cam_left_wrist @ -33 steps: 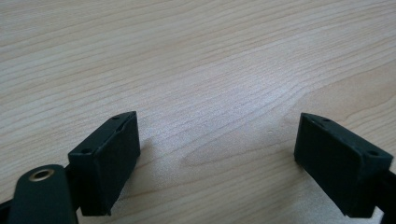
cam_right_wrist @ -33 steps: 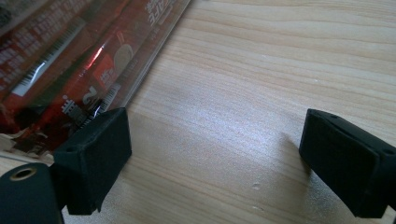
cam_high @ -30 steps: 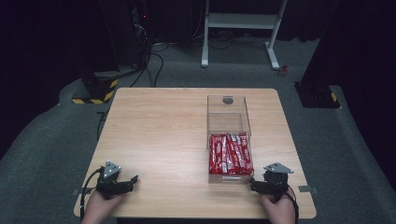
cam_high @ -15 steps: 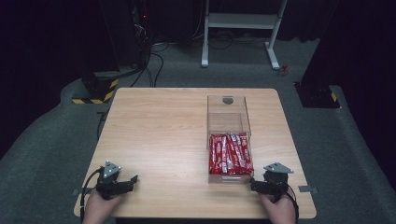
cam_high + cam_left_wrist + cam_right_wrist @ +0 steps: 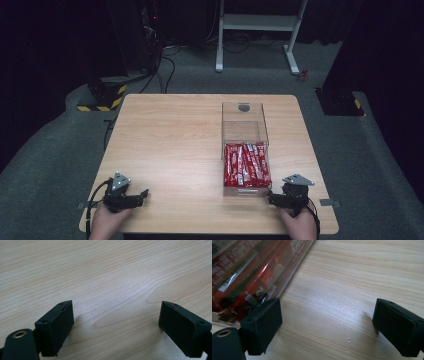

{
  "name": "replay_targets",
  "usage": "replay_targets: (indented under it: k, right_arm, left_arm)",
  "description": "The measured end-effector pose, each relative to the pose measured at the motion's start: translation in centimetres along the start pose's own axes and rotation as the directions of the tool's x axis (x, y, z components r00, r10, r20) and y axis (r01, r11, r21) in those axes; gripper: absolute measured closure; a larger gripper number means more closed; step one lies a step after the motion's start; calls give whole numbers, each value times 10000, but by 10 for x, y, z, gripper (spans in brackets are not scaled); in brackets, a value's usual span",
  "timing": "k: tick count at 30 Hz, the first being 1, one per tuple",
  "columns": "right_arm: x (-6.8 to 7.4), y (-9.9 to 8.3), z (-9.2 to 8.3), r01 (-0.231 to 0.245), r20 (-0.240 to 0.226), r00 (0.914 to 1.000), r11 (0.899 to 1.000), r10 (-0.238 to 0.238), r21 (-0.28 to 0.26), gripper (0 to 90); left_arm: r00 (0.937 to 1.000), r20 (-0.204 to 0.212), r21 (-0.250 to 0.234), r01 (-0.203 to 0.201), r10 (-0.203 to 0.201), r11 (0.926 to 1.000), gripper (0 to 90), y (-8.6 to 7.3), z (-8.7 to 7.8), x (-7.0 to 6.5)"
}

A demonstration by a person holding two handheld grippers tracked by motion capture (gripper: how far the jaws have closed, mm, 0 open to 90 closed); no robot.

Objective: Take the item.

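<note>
1. Left gripper (image 5: 141, 194) rests at the near left corner of the wooden surface (image 5: 170, 145), held by one hand (image 5: 106, 223). Jaws point toward the middle of the surface. One cable loops off its left side, over the edge.
2. Left gripper view: the left gripper (image 5: 116, 322) has its jaws spread wide with nothing between them, just bare wood grain of the surface (image 5: 105, 272) underneath.
3. Middle of the surface is bare wood.
4. One clear plastic box (image 5: 244, 122) sits right of centre, long axis running away from the person. Far half holds nothing; the far wall has one dark round spot, which I can't identify.
5. Red snack packets (image 5: 246, 165) fill the near half of the box, laid side by side lengthwise. Roughly six, exact count not readable from the high view.
6. Right gripper (image 5: 271, 198) rests at the near right of the surface, held by the other hand (image 5: 299, 226), just beside the box's near right corner. One grey three-cornered plate on top.
7. Right gripper view: the right gripper (image 5: 327, 325) is wide open and holds nothing. One jaw sits right at the clear wall of the box (image 5: 295, 267), contact unclear, with red packets (image 5: 249, 277) visible behind the wall; at least two can be made out there. Other jaw is over bare wood.
</note>
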State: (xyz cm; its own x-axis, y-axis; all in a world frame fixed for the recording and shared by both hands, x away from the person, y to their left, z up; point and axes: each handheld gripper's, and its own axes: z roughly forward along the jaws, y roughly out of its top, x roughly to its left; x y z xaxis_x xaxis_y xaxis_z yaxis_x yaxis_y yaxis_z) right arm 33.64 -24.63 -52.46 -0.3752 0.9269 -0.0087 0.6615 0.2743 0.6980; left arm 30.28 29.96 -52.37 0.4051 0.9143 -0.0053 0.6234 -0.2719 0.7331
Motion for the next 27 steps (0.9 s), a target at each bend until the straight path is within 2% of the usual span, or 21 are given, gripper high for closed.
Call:
replay_targets:
  k: [4,7,8,12,18,22,27]
  right_arm:
    - [0,0,0,0,0,10000,10000,0,1,86]
    - [0,0,0,-2,1,10000,10000,2,1,86]
    - [0,0,0,-2,1,10000,10000,2,1,86]
    - [0,0,0,-3,0,10000,10000,3,1,86]
    - [0,0,0,2,1,10000,10000,-2,0,86]
    - [0,0,0,1,5,10000,10000,-1,3,86]
    - [0,0,0,13,7,10000,10000,-13,-8,87]
  left_arm:
    - [9996,130,-276,257,-253,9993,75,4,-4,-2]
    - [9995,265,-385,173,-163,9991,70,6,-6,-3]
    - [9992,323,-455,266,-251,9986,70,6,-6,-5]
    - [9991,410,-462,-96,115,9989,42,8,-5,-10]
    - [9983,468,-552,-322,348,9980,22,11,-5,-17]
    - [9980,487,-637,-379,411,9972,3,12,-4,-20]
    - [9967,715,-777,-333,389,9964,0,14,-5,-24]
